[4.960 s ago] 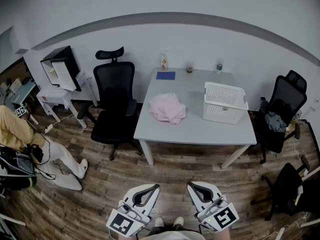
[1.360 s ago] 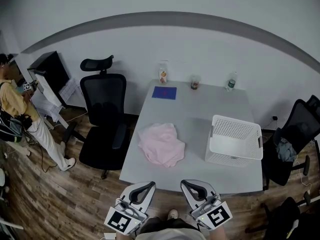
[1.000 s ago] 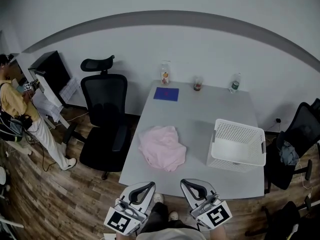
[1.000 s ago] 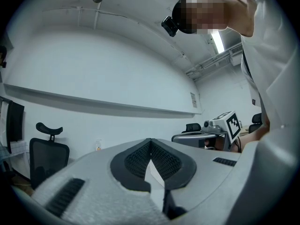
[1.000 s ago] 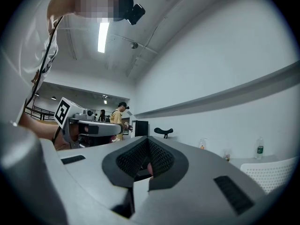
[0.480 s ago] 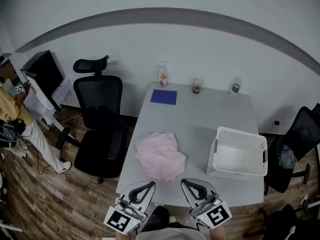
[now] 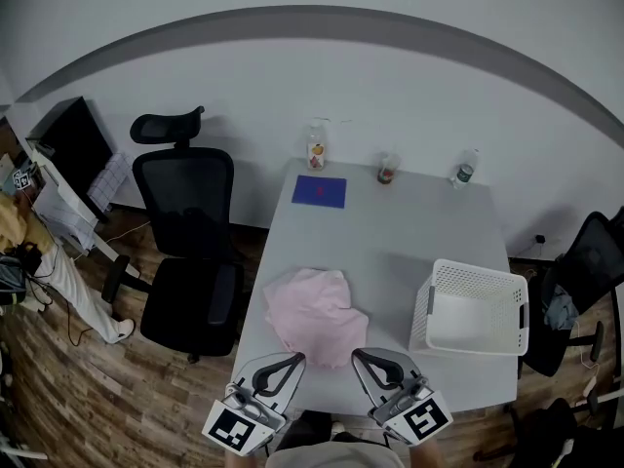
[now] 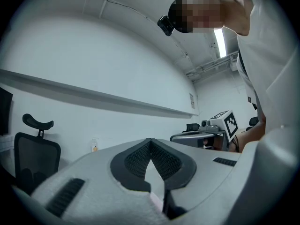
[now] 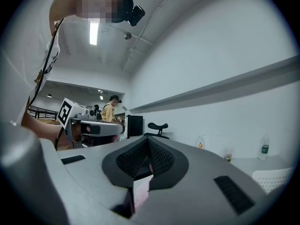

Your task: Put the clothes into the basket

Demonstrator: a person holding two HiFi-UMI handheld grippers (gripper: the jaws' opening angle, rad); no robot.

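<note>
Both grippers are held low at the bottom centre of the head view, side by side and level, tips aimed up-frame at the table edge, marker cubes nearest the person. Left gripper [image 7: 291,362]: jaws closed tip to tip, nothing gripped; only a sliver of pink shows through the gap behind the pads in its own view. Right gripper [image 7: 366,359]: same, jaws fully together and empty. Neither touches anything on the grey table [image 7: 390,227]. The pink clothes [image 7: 314,312] lie in a crumpled heap on the near-left part of the table, just ahead of both sets of tips, closer to the left one. No clean long axis; the heap is slightly longer along the up-down direction of the frame. The white perforated basket [image 7: 475,272] stands upright at the table's lower right, opening up, long side running left-right, empty inside, well apart from the clothes. At the far end of the table: blue pad [image 7: 319,191], small bottle [image 7: 315,151], cup [image 7: 388,170], water bottle [image 7: 465,171]. A black office chair [image 7: 185,227] stands left of the table.
</note>
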